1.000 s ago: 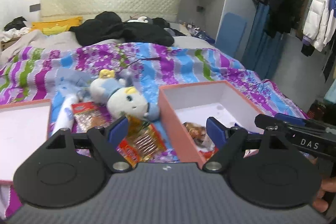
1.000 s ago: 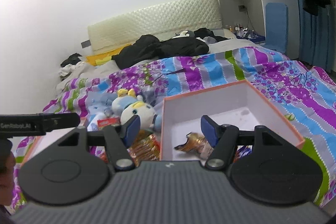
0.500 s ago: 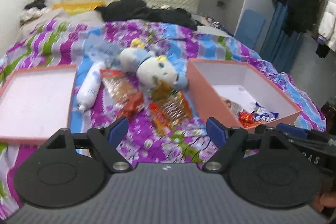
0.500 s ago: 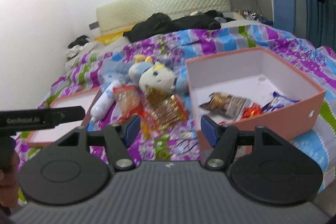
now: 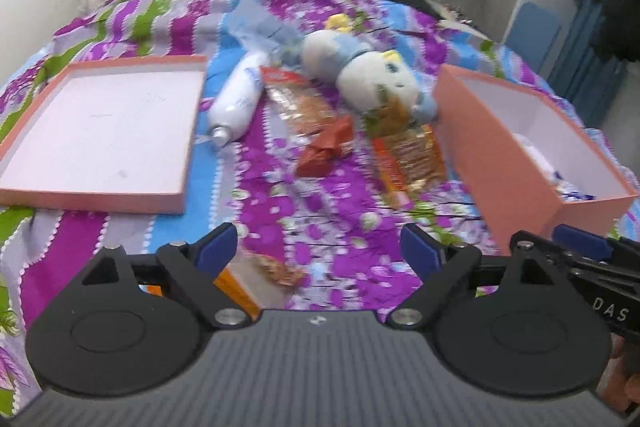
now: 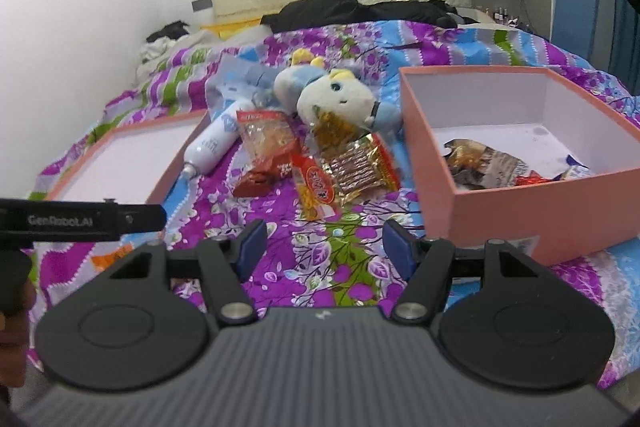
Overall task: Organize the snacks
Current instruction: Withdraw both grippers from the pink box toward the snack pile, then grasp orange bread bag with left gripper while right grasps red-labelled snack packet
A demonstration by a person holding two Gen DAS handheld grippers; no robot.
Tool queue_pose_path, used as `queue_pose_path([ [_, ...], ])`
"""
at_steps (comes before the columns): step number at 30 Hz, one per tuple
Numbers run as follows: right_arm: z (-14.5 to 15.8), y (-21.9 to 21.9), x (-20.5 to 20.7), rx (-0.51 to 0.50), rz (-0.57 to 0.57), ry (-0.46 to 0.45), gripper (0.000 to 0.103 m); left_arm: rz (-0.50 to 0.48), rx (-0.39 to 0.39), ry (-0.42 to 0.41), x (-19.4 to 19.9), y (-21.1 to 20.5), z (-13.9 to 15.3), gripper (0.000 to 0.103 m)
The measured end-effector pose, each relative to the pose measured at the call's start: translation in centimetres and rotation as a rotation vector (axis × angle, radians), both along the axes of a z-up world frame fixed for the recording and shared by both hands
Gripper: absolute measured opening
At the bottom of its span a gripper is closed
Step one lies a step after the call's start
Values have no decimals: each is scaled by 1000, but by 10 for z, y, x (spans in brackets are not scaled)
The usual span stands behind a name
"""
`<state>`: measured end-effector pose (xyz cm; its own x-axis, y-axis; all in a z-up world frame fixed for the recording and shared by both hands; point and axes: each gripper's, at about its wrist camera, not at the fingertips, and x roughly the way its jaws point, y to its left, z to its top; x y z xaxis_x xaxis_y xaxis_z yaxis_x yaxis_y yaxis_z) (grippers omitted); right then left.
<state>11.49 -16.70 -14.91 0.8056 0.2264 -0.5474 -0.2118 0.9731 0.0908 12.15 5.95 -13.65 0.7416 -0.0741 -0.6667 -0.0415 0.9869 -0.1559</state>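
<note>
Lying on the flowered bedspread (image 6: 320, 259), a cluster of snack packets (image 6: 320, 163) is seen between the shallow pink lid (image 5: 100, 123) and the deep pink box (image 6: 520, 155), just in front of a plush toy (image 6: 336, 99) and beside a white bottle (image 6: 212, 143). A few wrappers (image 6: 480, 163) are already held in the box. The left gripper (image 5: 318, 253) is spread wide, its jaws having just been opening, with nothing gripped; an orange packet (image 5: 256, 279) is seen on the bedspread just under its left finger. The right gripper (image 6: 324, 247) is parted and empty above the bedspread.
</note>
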Motion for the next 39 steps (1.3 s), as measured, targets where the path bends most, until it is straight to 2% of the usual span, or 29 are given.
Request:
queue_pose_path([
  [4, -17, 16, 18, -45, 27, -13, 66, 42, 25, 33, 15, 17, -22, 94],
  [8, -38, 27, 45, -40, 29, 24, 66, 51, 38, 65, 26, 31, -42, 96],
  [13, -59, 39, 80, -92, 12, 38, 66, 60, 71, 95, 38, 43, -64, 97],
  [18, -74, 48, 113, -161, 23, 29, 66, 12, 118, 125, 41, 46, -73, 97],
  [22, -82, 53, 139, -206, 44, 18, 66, -27, 123, 156, 36, 47, -75, 97],
  [25, -89, 61, 152, -256, 90, 3, 73, -37, 126, 172, 30, 46, -78, 97],
  [30, -96, 75, 164, -340, 132, -21, 71, -64, 126, 180, 28, 40, -83, 97],
  [33, -99, 84, 166, -386, 150, -33, 64, -63, 80, 206, 31, 39, -89, 96],
  [35, -103, 87, 169, -407, 154, -30, 53, -63, 87, 208, 31, 36, -93, 96],
  [39, -108, 87, 175, -390, 143, -24, 49, -47, 61, 202, 30, 35, -94, 93],
])
